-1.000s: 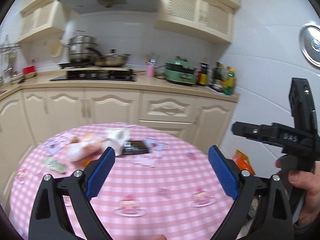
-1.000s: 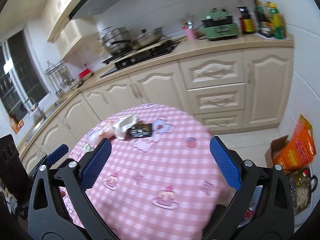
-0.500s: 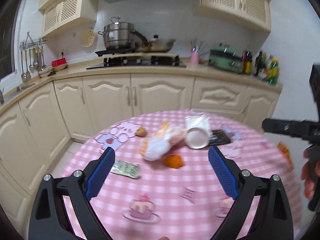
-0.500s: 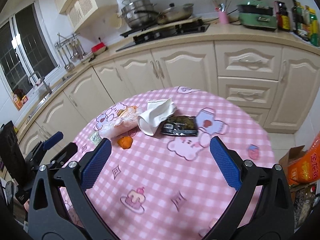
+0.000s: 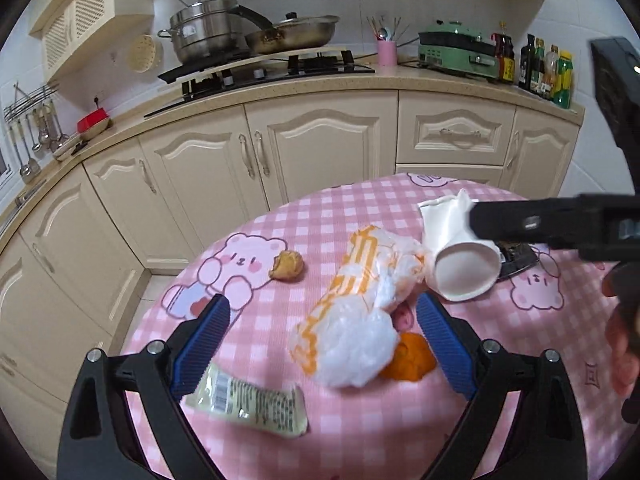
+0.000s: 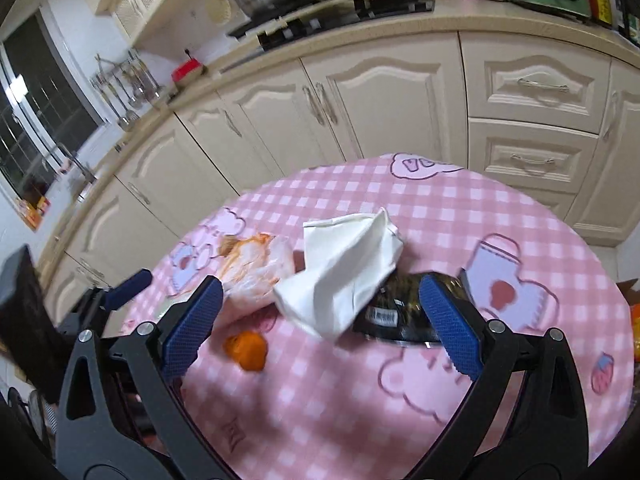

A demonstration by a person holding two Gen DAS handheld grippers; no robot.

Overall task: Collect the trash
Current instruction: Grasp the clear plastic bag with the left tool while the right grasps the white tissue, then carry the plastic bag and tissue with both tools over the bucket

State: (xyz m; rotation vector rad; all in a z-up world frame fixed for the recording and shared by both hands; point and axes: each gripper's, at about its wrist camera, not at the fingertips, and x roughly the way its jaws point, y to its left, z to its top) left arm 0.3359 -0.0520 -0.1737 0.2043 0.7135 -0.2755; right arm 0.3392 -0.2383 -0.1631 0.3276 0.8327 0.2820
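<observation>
Trash lies on a round table with a pink checked cloth (image 5: 352, 432). A crumpled white and orange plastic bag (image 5: 356, 312) sits in the middle, with orange peel (image 5: 408, 360) under its near end. A squashed white paper cup (image 5: 456, 256) lies on its side to the right, partly over a dark wrapper (image 6: 400, 312). A pale yellow wrapper (image 5: 248, 400) and a bitten pastry (image 5: 286, 266) lie to the left. My left gripper (image 5: 320, 344) is open above the bag. My right gripper (image 6: 316, 320) is open, its pads (image 6: 448, 320) either side of the cup (image 6: 344, 268).
Cream kitchen cabinets (image 5: 312, 148) and a counter with a gas hob (image 5: 272, 72), pots, a green cooker (image 5: 456, 52) and bottles run behind the table. A person's hand (image 5: 620, 344) holds the right gripper's handle at the right edge. Tiled floor shows left of the table.
Both grippers have dropped and moved in toward the table, so the trash looms much larger. The left view swung left over the bag; the right one closed on the cup.
</observation>
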